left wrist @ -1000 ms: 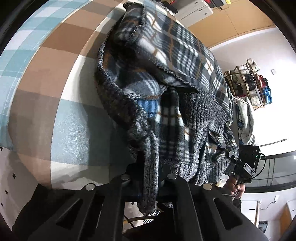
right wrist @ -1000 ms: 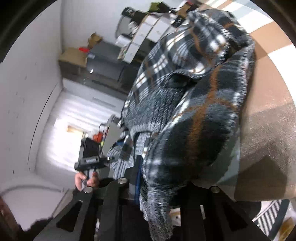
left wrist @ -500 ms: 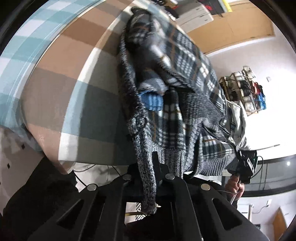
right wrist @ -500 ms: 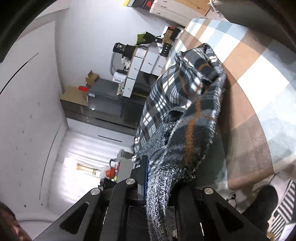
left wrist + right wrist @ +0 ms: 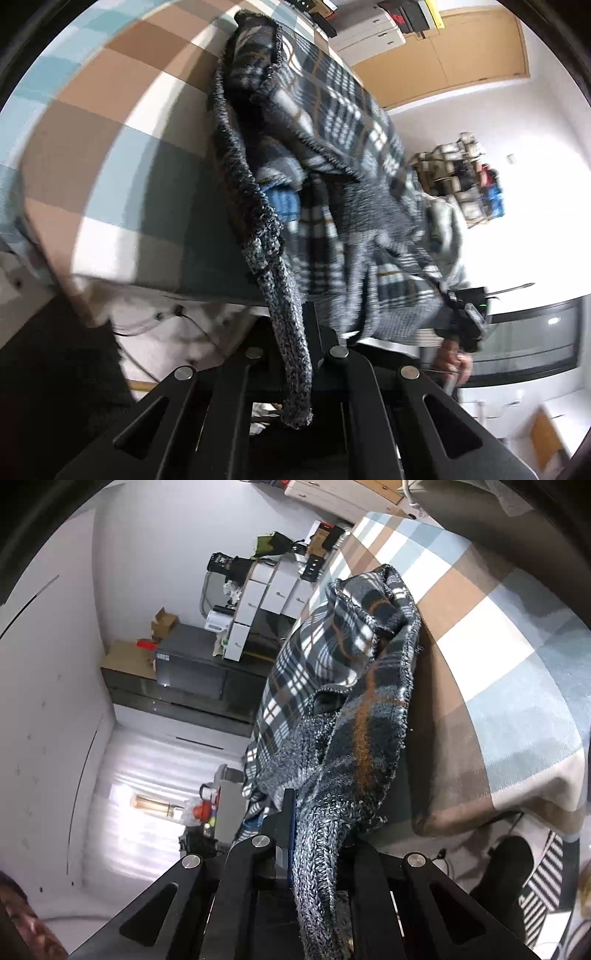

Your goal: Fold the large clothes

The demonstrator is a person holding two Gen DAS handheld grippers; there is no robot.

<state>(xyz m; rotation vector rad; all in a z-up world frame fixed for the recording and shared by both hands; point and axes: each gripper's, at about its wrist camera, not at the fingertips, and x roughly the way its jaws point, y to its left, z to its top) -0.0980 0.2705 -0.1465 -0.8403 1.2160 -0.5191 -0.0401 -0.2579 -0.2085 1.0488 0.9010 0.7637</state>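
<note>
Black left gripper (image 5: pixel 295 354), silver screws, bare-skinned right hand (image 5: pixel 456 363)

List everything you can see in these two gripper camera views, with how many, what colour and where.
plaid garment: one, dark grey, white and orange check with grey knit trim, stretched from the bed to both grippers.
bed cover: one, blue, tan and white checks, under the garment's far end.
white boxes: several, white, stacked past the bed in the right wrist view.
dark cabinet: one, dark grey, by the wall in the right wrist view.
shelf rack: one, loaded with mixed items, against the white wall in the left wrist view.
left gripper: one, black, clamped on the knit edge.
right gripper: one, black, clamped on the knit edge.
</note>
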